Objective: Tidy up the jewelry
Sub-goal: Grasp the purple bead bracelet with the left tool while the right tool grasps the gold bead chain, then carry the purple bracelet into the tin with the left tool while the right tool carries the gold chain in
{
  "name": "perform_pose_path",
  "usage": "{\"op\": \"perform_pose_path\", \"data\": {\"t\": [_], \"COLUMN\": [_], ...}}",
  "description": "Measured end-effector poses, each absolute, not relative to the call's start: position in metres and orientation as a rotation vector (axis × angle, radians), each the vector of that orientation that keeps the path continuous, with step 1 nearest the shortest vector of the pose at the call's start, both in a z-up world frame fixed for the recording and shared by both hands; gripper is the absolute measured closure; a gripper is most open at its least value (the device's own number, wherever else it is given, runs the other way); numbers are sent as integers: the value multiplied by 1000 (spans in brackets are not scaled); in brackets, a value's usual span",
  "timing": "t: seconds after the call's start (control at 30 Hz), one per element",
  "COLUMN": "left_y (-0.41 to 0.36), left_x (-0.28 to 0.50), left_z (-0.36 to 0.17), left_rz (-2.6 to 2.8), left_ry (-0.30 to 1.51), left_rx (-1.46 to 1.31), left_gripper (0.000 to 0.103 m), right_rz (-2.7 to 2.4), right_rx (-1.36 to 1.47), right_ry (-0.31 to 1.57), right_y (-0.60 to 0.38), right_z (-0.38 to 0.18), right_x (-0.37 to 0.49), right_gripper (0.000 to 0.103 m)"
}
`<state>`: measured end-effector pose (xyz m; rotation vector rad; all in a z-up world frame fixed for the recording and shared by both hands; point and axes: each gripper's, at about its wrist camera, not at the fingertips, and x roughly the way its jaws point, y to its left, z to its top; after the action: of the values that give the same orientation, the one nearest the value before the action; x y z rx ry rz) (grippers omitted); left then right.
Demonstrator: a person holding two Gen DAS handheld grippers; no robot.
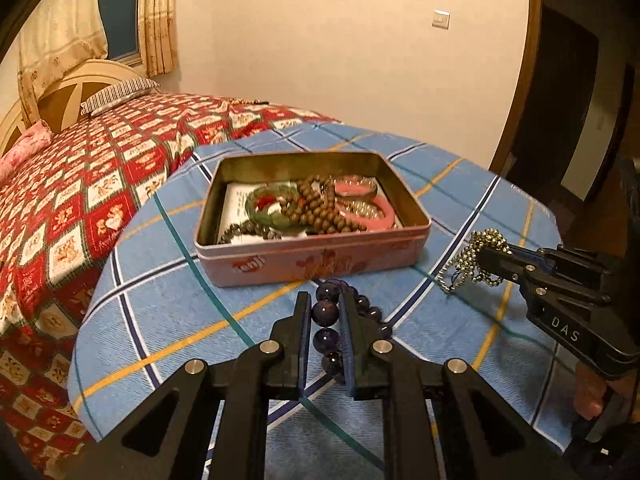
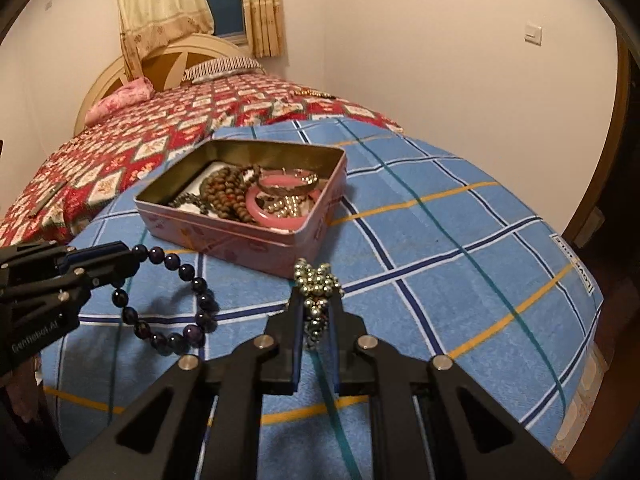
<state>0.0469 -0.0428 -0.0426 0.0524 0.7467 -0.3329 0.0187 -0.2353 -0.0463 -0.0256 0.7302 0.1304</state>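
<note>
Both grippers' fingers pinch jewelry: left gripper (image 1: pixel 325 300) purple bead bracelet (image 2: pixel 168 300), right gripper (image 2: pixel 316 296) metal bead chain (image 2: pixel 316 280).

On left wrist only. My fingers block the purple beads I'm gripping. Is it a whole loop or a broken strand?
Observer: A whole loop. The dark purple round-bead bracelet hangs from the left hand-held gripper, in front of the pink rectangular metal tin, not in it.
Operator: Touching the cloth?
Observer: Its lowest beads look to rest on the blue checked blanket.
Operator: And the right side's grip?
Observer: The right hand-held gripper pinches the gold ball-bead chain mid-clump, and a bunch of beads sticks out past its tips.
</note>
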Motion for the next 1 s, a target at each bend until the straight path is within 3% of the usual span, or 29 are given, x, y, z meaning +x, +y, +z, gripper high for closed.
{"op": "perform_pose_path", "data": {"t": [1.0], "left_y": [-28], "left_x": [38], "left_z": [-2], "left_rz": [-315], "left_ry": [673], "left_rx": [39], "left_gripper": [90], "right_rz": [162], "right_rx": [-36], "right_ry": [614], "right_y": [-219], "right_z": [-4], "right_x": [7], "right_gripper": [91]}}
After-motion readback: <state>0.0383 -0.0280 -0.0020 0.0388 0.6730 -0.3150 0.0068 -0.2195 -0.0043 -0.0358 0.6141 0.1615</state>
